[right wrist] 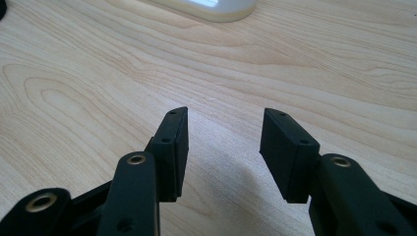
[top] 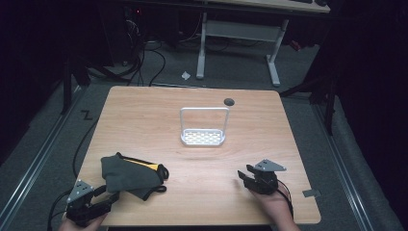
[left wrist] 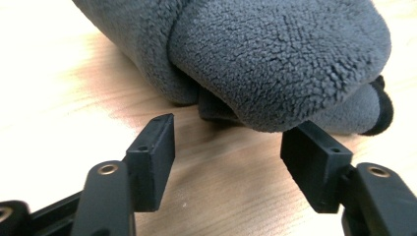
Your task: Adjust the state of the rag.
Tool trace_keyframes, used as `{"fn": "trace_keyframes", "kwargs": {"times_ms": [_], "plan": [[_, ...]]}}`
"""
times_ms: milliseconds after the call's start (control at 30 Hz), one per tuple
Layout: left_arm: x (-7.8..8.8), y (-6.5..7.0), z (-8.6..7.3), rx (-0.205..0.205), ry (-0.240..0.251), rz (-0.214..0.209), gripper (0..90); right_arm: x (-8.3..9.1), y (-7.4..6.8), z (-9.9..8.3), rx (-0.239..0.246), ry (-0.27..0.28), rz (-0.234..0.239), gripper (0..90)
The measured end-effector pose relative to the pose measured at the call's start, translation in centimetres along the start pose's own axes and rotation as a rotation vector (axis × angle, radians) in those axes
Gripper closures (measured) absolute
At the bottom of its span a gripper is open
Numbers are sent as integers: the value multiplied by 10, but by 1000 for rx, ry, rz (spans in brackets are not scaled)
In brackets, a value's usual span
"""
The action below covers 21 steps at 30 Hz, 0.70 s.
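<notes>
- The left tool (top: 111,198) sits at the near left corner of the worktop (top: 144,120), held in a hand (top: 84,222) at the worktop's edge.
- Its jaws stand wide apart with nothing clamped between them; bare wood shows in the gap in the left gripper view.
- Just ahead of the left tool lies a grey fleece glove (top: 127,174), bunched up, with a yellow band and a black cuff at the end farther from the tool.
- In the left gripper view the glove (left wrist: 275,64) bulges over the jaw tips; its rounded fleece edge hangs right above the jaw on the right of that view, very close, and I cannot tell whether the two touch.
- The right tool (top: 242,174) rests at the near right side of the worktop, in the person's other hand (top: 269,199), with a grey three-cornered plate on top.
- Its jaws are also parted, holding nothing; the right gripper view shows plain wood grain (right wrist: 98,73) between and beyond them.
- A white wire rack (top: 203,130) with an upright frame and a perforated base stands well ahead of both tools, near the middle of the worktop.
- The rack's pale base (right wrist: 211,7) lies straight ahead of the right tool, far off.
- The glove is well apart from the right tool, off to its left.
</notes>
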<state>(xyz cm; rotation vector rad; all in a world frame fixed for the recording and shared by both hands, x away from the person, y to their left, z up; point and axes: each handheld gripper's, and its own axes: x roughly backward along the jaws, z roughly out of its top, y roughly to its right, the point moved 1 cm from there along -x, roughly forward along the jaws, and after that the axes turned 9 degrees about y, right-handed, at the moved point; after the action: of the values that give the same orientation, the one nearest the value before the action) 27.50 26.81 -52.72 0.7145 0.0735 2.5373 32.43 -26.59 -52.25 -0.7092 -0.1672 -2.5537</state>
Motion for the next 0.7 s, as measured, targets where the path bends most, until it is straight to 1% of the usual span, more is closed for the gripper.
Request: {"fn": "trace_keyframes", "kwargs": {"times_ms": [33,67,133,200,267,300,333,367,400,433,467,500,533,700], "plan": [[1,1,2,-4,13,9,285,0,-1,0,1,-1,1,542],[1,2,3,-8,28,16,266,-1,-1,0,3,-1,3,542],[1,4,7,-9,56,35,252,-1,-1,0,-1,-3,4,542],[-2,4,11,-3,63,51,232,-1,-2,0,-1,-5,5,542],[-8,3,14,14,66,38,247,-2,-2,0,4,-5,8,542],[-11,2,16,22,62,33,291,-3,-2,0,4,-6,8,541],[-13,1,17,32,61,32,392,-3,-2,0,4,-6,8,542],[-16,0,18,47,61,30,589,-3,-2,-1,4,-7,10,542],[-18,-1,19,53,56,24,702,-3,-2,-1,4,-7,10,542],[-19,-1,19,42,55,24,702,-3,-3,-1,4,-7,10,542],[-20,1,19,20,50,37,824,-3,-2,-1,5,-9,10,541],[-22,2,19,13,47,38,824,-3,-2,-1,5,-9,10,541],[-23,3,19,8,44,40,846,-3,-2,-1,6,-8,9,542],[-25,10,22,-26,49,43,858,-3,-2,-2,3,-8,10,542]]}}
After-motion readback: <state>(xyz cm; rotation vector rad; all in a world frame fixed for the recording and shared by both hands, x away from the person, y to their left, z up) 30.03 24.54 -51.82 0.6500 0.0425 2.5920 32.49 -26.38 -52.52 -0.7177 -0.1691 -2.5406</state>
